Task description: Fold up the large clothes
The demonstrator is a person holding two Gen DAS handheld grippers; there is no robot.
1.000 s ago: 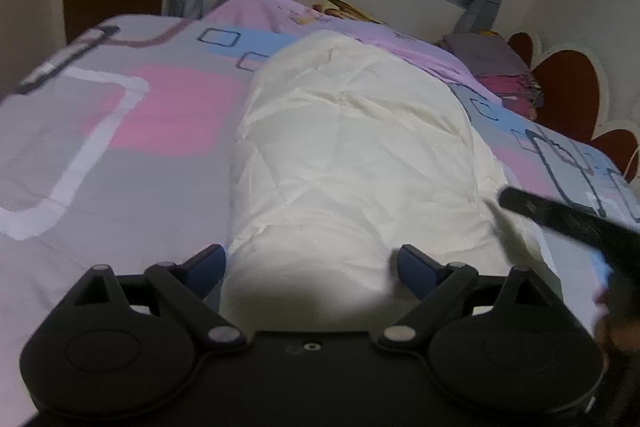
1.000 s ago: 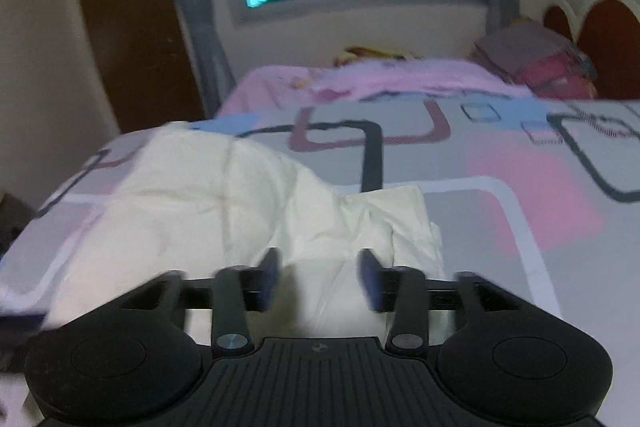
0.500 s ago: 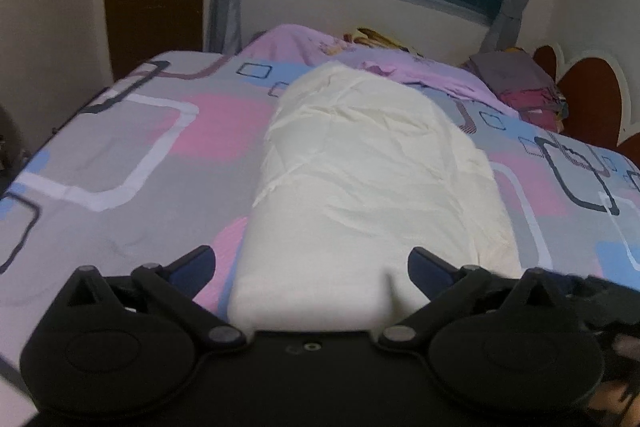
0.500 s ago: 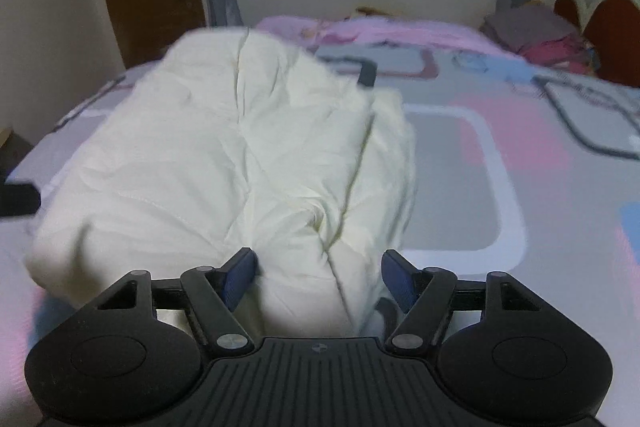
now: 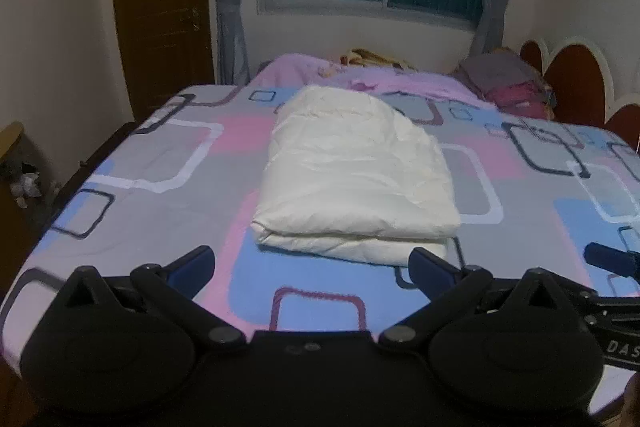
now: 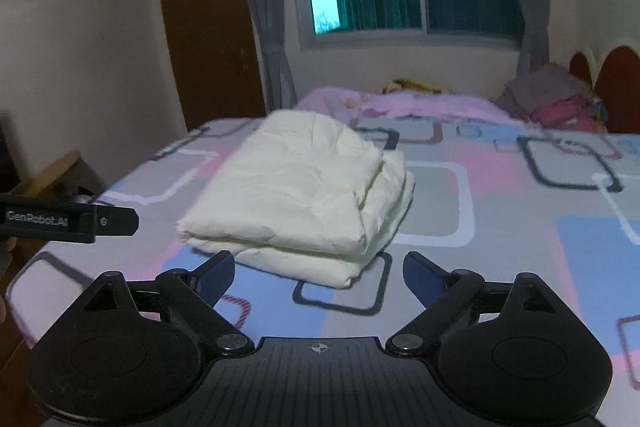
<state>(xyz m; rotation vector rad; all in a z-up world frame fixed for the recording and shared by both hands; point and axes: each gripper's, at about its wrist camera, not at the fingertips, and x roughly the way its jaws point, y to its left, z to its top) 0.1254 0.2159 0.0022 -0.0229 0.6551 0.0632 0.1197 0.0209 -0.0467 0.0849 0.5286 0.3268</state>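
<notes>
Looking through the left wrist view: left gripper (image 5: 310, 263) spread wide, nothing between the jaws, jaws just opened further. White garment (image 5: 354, 179) lying folded in layers on the patterned bed (image 5: 168, 163), apart from the claw. Fold seems finished; next move probably only checking or squaring the edges.

Turning to the right wrist view: right gripper (image 6: 318, 267) also spread and empty, jaws just been opening. Garment corner near, slightly uneven. Folded pile (image 6: 552, 99) by the headboard, blurred, well apart; nothing blocking.
</notes>
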